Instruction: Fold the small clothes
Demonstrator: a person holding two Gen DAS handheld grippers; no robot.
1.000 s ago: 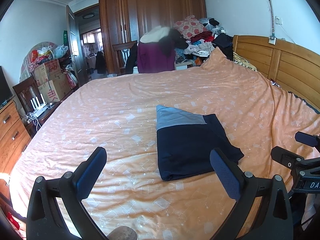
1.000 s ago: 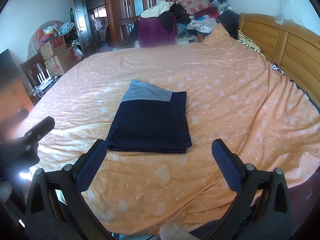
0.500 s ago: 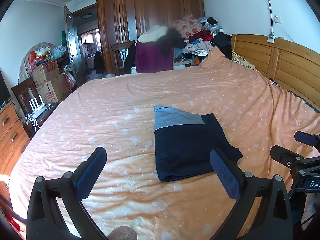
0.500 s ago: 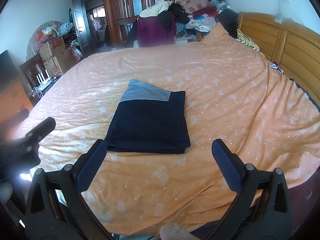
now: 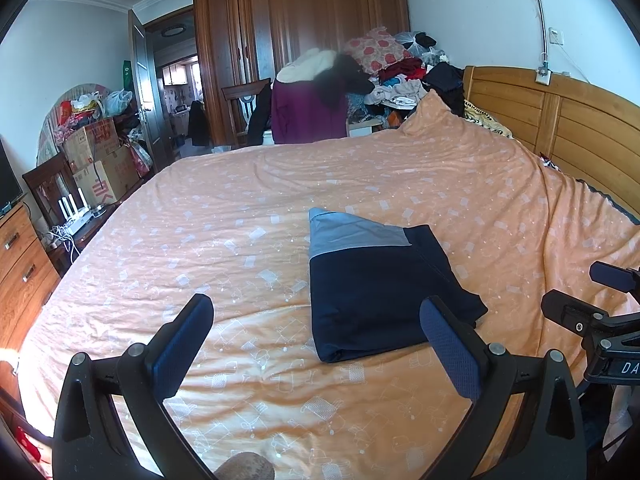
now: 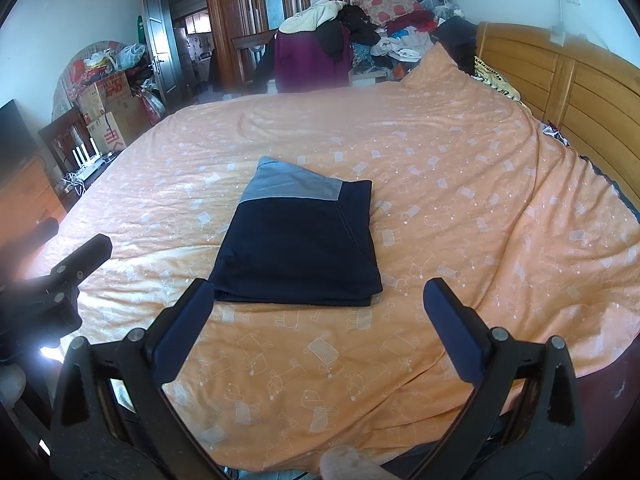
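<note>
Dark navy folded cloth w/ a grey-blue band (image 6: 298, 240) lies flat just past the right gripper (image 6: 318, 300), jaws wide apart, holding nothing. Left gripper (image 5: 316, 320) too: jaws apart, cloth ahead & to the right. Looks neatly folded, prob done, so both hang back. Orange patterned bedsheet (image 6: 460, 184) is soft & wrinkly; messy clothes pile (image 5: 400, 76) far behind.

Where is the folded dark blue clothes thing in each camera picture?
Left wrist view: the folded navy garment lies right of centre on the orange bedspread, near the right finger.
Right wrist view: the garment lies at centre, just beyond the open fingers.
Shared landmark: the purple coat behind the bed.
</note>
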